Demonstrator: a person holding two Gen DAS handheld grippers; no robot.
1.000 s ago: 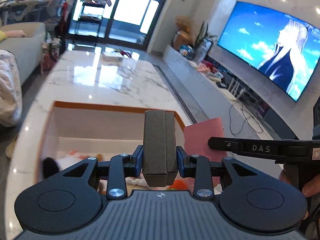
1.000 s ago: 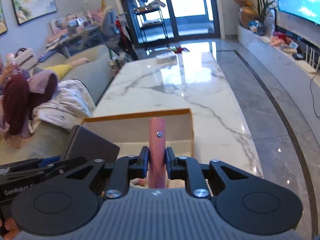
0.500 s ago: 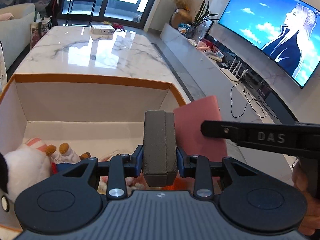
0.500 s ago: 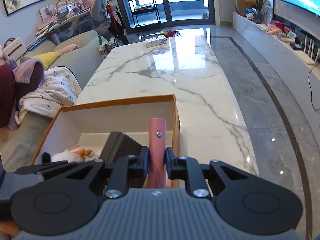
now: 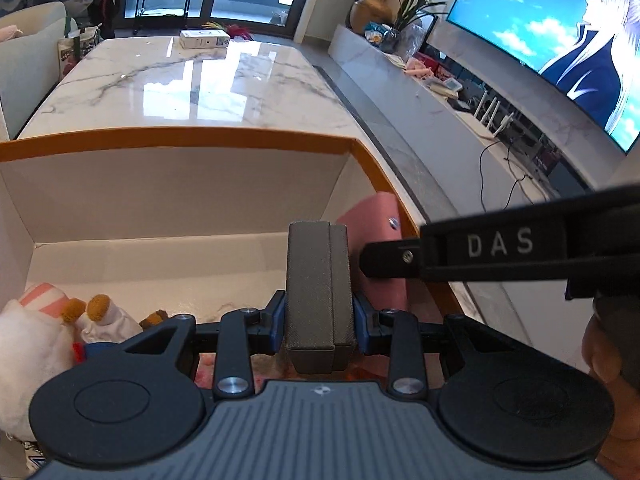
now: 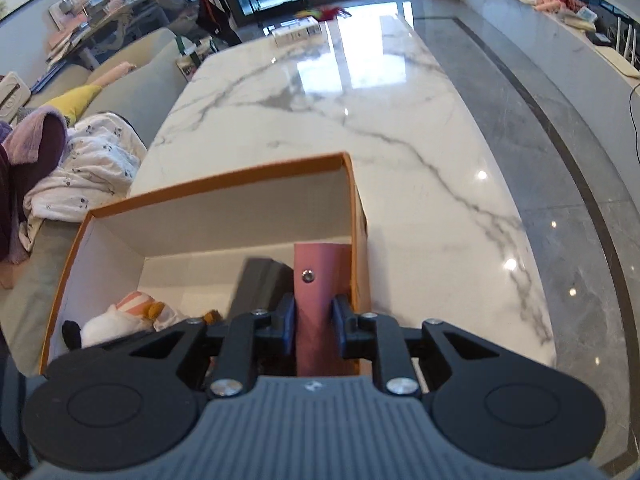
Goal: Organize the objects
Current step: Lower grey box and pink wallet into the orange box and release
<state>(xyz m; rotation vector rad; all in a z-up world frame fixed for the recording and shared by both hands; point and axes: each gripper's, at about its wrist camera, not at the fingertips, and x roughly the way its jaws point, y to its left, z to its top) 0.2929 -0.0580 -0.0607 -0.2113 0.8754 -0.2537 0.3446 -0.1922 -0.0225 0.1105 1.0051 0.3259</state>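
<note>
Taking the orange-rimmed box point(image 5: 176, 138) on the marble bench point(image 5: 192, 80) as the landmark and reading from its left end: a white plush toy point(image 5: 36, 332) lies on the box floor in the near left corner, with striped pink fabric and small brown paws showing.

Toward the box's right half, the left tool point(image 5: 320, 320) is clamped on a grey case point(image 5: 318, 280). The case stands with its long axis running away from the tool toward the box's far wall, over the open floor of the box. Whether it touches the floor cannot be told.

Just right of that, close inside the box's right wall, the right tool point(image 6: 314, 322) is clamped on a pink case point(image 6: 316, 280) with a small metal snap; its long axis also points toward the far wall. The two cases sit side by side, grey to the left, pink to the right, near each other but seemingly apart.

The coming move likely turns on this: both items already lie inside the box's rim, so each tool probably needs to lower and let go. The pink case has little room beside the right wall and could catch it.
</note>
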